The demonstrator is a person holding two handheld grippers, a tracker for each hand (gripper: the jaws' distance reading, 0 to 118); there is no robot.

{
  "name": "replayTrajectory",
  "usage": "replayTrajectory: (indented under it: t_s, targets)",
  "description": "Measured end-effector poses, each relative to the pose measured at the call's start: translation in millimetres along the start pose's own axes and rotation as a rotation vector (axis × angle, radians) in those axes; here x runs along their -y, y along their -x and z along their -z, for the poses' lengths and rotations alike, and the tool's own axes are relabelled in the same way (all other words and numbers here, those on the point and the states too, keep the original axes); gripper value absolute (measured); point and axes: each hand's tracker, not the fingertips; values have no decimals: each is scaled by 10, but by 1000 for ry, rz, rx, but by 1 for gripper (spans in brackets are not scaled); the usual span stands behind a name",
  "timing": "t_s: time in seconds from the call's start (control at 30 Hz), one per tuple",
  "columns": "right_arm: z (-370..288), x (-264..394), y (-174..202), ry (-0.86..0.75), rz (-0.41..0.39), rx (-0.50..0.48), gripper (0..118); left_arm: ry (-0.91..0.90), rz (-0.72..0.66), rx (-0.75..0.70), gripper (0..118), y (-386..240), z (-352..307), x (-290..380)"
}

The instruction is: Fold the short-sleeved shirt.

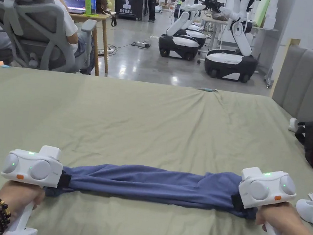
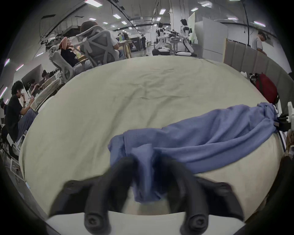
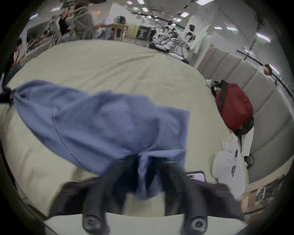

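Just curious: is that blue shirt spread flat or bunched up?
Bunched: the blue shirt is a narrow band stretched between the left gripper and right gripper.
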Motion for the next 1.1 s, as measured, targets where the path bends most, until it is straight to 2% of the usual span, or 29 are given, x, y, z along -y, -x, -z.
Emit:
replayTrajectory:
  t_s: [0.07, 0.1, 0.13, 0.17, 0.2, 0.23, 0.27, 0.3, 0.33, 0.37, 0.43, 0.57, 0.6, 0.63, 0.67, 0.7, 0.73, 0.77, 0.8, 0.87, 0.97, 1.03, 1.1]
  targets:
    - [-106, -84, -38, -46, 5, -30, 103, -8, 0, -26, 108, 37, -78, -67]
    - [-190, -122, -26, -79, 11, -44, 118, -24, -15, -29, 115, 78, -177, -86]
    - [-274, -153, -9, -106, 17, -54, 118, -62, -7, -63, 107, 82, -246, -137]
    - [-371, -187, 28, -136, 31, -55, 118, -92, -30, -39, 104, 103, -359, -154]
    - [-431, -223, 61, -163, 42, -55, 116, -102, -52, -38, 102, 114, -456, -178]
    - [-517, -238, 93, -187, 53, -56, 110, -118, -73, -38, 94, 118, -549, -190]
    - [-623, -245, 122, -215, 61, -71, 95, -144, -91, -29, 77, 109, -605, -215]
    - [-708, -254, 151, -243, 71, -87, 52, -166, -97, -21, 39, 117, -682, -210]
    - [-709, -269, 174, -252, 71, -96, 11, -176, -101, -22, 8, 125, -738, -202]
    - [-738, -281, 195, -253, 73, -100, 0, -184, -107, -35, 0, 134, -779, -188]
    - [-789, -298, 263, -276, 74, -100, 0, -201, -124, -61, 0, 158, -817, -173]
    - [-907, -286, 376, -295, 69, -152, 0, -169, -167, 23, 0, 346, -735, -151]
    - [-927, -269, 390, -304, 67, -169, 0, -165, -201, 60, 0, 427, -683, -128]
    - [-930, -261, 409, -308, 61, -179, 0, -167, -237, 113, 15, 509, -634, -104]
    - [-924, -257, 436, -310, 56, -188, 0, -171, -301, 238, 44, 602, -558, -72]
    - [-908, -255, 465, -310, 54, -193, 0, -159, -376, 369, 92, 724, -462, -27]
    - [-874, -269, 474, -308, 52, -199, 0, -141, -433, 454, 118, 809, -372, 7]
    - [-847, -273, 496, -305, 50, -210, 0, -115, -478, 514, 116, 873, -257, 44]
    - [-823, -276, 521, -303, 49, -222, 0, -116, -510, 542, 108, 922, -167, 98]
    - [-796, -290, 580, -299, 48, -247, 0, -173, -553, 547, 109, 1116, -68, 197]
    - [-713, -333, 659, -282, 58, -286, 0, -92, -620, 550, 109, 1278, 216, 298]
    - [-692, -363, 723, -282, 46, -280, 0, -21, -663, 611, 109, 1371, 369, 359]
    - [-652, -387, 767, -282, 41, -280, 0, -85, -671, 705, 109, 1429, 465, 350]
